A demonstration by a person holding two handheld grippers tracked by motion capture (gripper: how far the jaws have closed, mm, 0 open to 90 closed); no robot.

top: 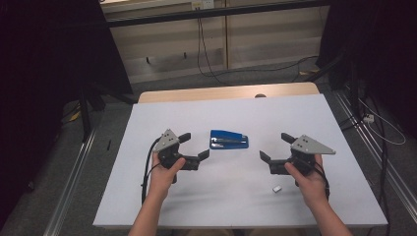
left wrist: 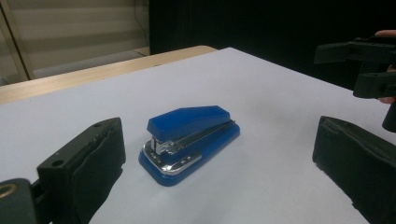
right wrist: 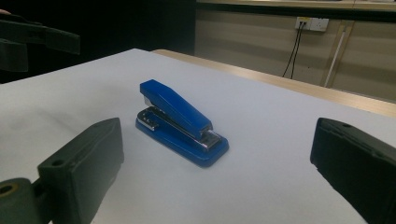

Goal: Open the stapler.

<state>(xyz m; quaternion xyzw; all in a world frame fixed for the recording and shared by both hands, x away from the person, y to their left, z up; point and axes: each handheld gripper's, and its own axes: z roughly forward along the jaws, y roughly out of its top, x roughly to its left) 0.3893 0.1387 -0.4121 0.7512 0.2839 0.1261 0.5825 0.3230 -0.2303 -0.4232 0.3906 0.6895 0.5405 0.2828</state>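
A blue stapler [top: 229, 139] lies flat on the white table top [top: 221, 105], mid-table, between my two grippers. My left gripper [top: 194, 146] is held just left of it, open, with nothing between its jaws. My right gripper [top: 275, 147] hovers a little farther off to the right, also open and empty. In the left gripper view the stapler [left wrist: 189, 140] lies ahead between the wide-apart jaws, metal nose toward the camera. In the right gripper view the stapler [right wrist: 180, 123] lies ahead with its hinge end nearer.
A small silver block [top: 277, 188] lies near the front edge by the right hand. A wooden table edge [top: 226, 92] shows behind the white top. Cables [top: 204, 54] hang on the far wall. Dark stands flank the table.
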